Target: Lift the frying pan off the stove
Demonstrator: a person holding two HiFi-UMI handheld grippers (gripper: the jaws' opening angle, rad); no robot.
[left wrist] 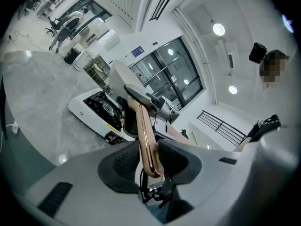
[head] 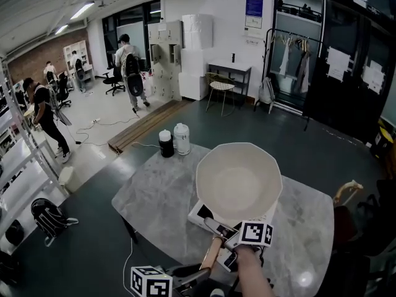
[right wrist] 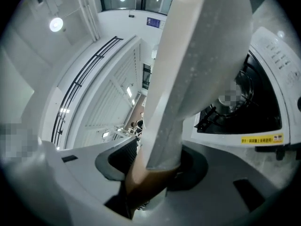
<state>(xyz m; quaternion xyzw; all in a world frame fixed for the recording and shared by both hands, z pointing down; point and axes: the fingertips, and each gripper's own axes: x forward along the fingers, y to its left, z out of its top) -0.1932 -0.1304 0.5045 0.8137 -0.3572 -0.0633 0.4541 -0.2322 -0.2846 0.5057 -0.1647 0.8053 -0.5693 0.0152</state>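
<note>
In the head view the white frying pan [head: 238,181] is tilted up, with its bowl facing me, above the white portable gas stove [head: 201,215]. Its wooden handle [head: 213,252] slopes down toward me. My left gripper [head: 201,276] is shut on the lower end of that handle, and the left gripper view shows the copper-brown handle [left wrist: 143,131] pressed between the pads [left wrist: 117,161]. My right gripper [head: 232,246] holds it higher up. In the right gripper view, the handle [right wrist: 141,182] fills the jaws, the pan's pale underside [right wrist: 197,55] rises ahead and the burner [right wrist: 235,102] lies to the right.
The stove stands on a grey marble table [head: 154,197]. A black canister [head: 166,143] and a white one [head: 182,138] stand at its far edge. A backpack [head: 46,215] lies on the floor at the left. People walk in the far room, and a chair [head: 221,86] stands by the wall.
</note>
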